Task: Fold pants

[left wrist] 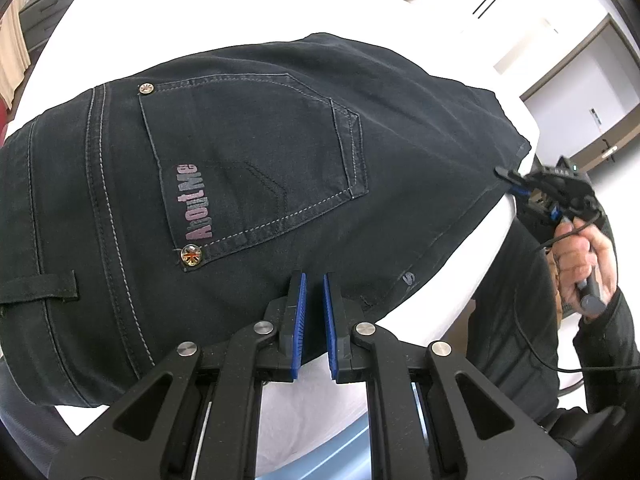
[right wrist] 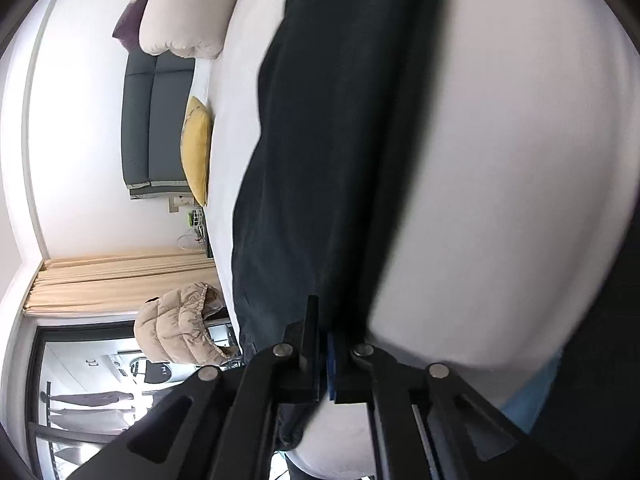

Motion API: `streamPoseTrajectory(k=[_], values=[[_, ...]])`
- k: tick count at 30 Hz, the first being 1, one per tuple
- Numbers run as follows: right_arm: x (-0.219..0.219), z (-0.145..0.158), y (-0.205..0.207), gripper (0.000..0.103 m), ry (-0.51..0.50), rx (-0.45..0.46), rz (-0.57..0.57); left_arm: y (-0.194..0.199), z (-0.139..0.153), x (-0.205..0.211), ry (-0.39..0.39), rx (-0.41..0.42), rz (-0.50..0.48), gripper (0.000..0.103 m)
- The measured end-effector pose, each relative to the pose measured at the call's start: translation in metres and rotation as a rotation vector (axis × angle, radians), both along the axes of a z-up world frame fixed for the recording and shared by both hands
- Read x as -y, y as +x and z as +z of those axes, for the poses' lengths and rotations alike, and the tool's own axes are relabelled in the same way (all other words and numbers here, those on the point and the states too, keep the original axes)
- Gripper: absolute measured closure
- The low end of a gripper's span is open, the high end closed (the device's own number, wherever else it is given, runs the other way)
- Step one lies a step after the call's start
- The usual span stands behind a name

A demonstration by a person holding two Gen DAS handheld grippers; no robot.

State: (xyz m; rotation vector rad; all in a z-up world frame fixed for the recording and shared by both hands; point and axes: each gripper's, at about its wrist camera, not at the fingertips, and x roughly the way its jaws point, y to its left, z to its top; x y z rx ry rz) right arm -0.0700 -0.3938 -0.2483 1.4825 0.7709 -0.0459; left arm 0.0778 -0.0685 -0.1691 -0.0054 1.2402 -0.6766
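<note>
Dark denim fills both views: one pair of pants (left wrist: 280,168) lies flat on a white bed (left wrist: 200,20), back side up, with one stitched pocket (left wrist: 256,160) in the middle of the left wrist view and two metal rivets at its corners. The waistband end sits at the left of that frame and the legs run off to the right.

The left tool (left wrist: 314,280) sits at the lower centre of its frame, its blue pads drawn nearly together, tips resting at the near edge of the cloth; whether they pinch a fold of it I cannot tell. The right tool (left wrist: 516,182) shows at the right edge of the same frame, held in a hand (left wrist: 580,256), its tips at the hem end of the pants. In the right wrist view, which is blurred, the right tool (right wrist: 324,328) is pressed together with dark cloth at its tips at lower centre, and it appears to be pinching the leg end, the pants (right wrist: 320,140) stretching away up the frame.

I judge this as the gripping step before the first fold. The next move would call for lifting the leg end and carrying it across toward the waistband while the left tool keeps its end steady, without dragging the cloth off the bed.

Count: one pair of pants, two tools, one visible hand.
</note>
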Motion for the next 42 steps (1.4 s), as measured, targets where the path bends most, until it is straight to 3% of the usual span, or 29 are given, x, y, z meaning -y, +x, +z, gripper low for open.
streamPoseTrajectory(k=[4, 6, 10, 12, 13, 15, 19, 22, 26, 27, 28, 31, 34, 35, 37, 39, 42], values=[[0.002, -0.010, -0.012, 0.103, 0.031, 0.035, -0.025, 0.001, 0.000, 0.002, 0.001, -0.005, -0.001, 0.094], [0.005, 0.000, -0.009, 0.101, -0.018, 0.029, 0.012, 0.003, 0.000, 0.003, 0.003, -0.006, 0.001, 0.094], [0.017, 0.037, -0.013, 0.072, -0.131, -0.031, -0.013, 0.004, -0.001, 0.000, -0.008, -0.011, 0.017, 0.094], [0.024, 0.062, -0.015, 0.066, -0.254, -0.094, -0.045, 0.004, -0.002, -0.002, -0.007, -0.008, 0.013, 0.094], [0.032, 0.078, -0.017, 0.066, -0.328, -0.119, -0.066, 0.004, -0.002, -0.003, -0.006, -0.009, 0.011, 0.094], [0.039, 0.095, -0.010, 0.066, -0.359, -0.071, -0.067, 0.005, -0.003, -0.002, -0.001, -0.006, 0.005, 0.094], [0.038, 0.109, 0.050, 0.067, -0.404, -0.002, 0.139, 0.006, -0.003, -0.001, 0.002, -0.006, 0.006, 0.094], [0.039, 0.099, 0.093, 0.074, -0.417, -0.015, 0.227, 0.007, -0.003, -0.002, 0.002, -0.010, 0.013, 0.094], [0.064, 0.053, 0.144, 0.083, -0.264, -0.061, 0.254, 0.008, -0.004, -0.004, 0.002, -0.017, 0.016, 0.094], [0.066, 0.045, 0.154, 0.089, -0.257, -0.090, 0.247, 0.009, -0.004, -0.004, 0.001, -0.020, 0.017, 0.094], [0.078, 0.031, 0.161, 0.103, -0.267, -0.135, 0.231, 0.009, -0.005, -0.004, -0.002, -0.023, 0.018, 0.094], [0.124, 0.012, 0.166, 0.103, -0.228, -0.089, 0.073, 0.010, -0.005, -0.005, -0.004, -0.028, 0.020, 0.094], [0.161, 0.034, 0.156, 0.103, -0.401, -0.160, -0.113, 0.011, -0.005, -0.007, -0.003, -0.026, 0.020, 0.094], [0.164, 0.041, 0.155, 0.098, -0.425, -0.179, -0.123, 0.010, -0.005, -0.007, -0.005, -0.024, 0.020, 0.094], [0.155, 0.065, 0.149, 0.096, -0.438, -0.124, -0.092, 0.009, -0.006, -0.009, -0.009, -0.021, 0.024, 0.094], [0.120, 0.083, 0.145, 0.096, -0.456, -0.060, 0.020, 0.008, -0.007, -0.012, -0.018, -0.016, 0.030, 0.094], [0.038, 0.083, 0.131, 0.096, -0.323, 0.067, 0.199, 0.004, -0.007, -0.016, -0.018, -0.006, 0.027, 0.094]])
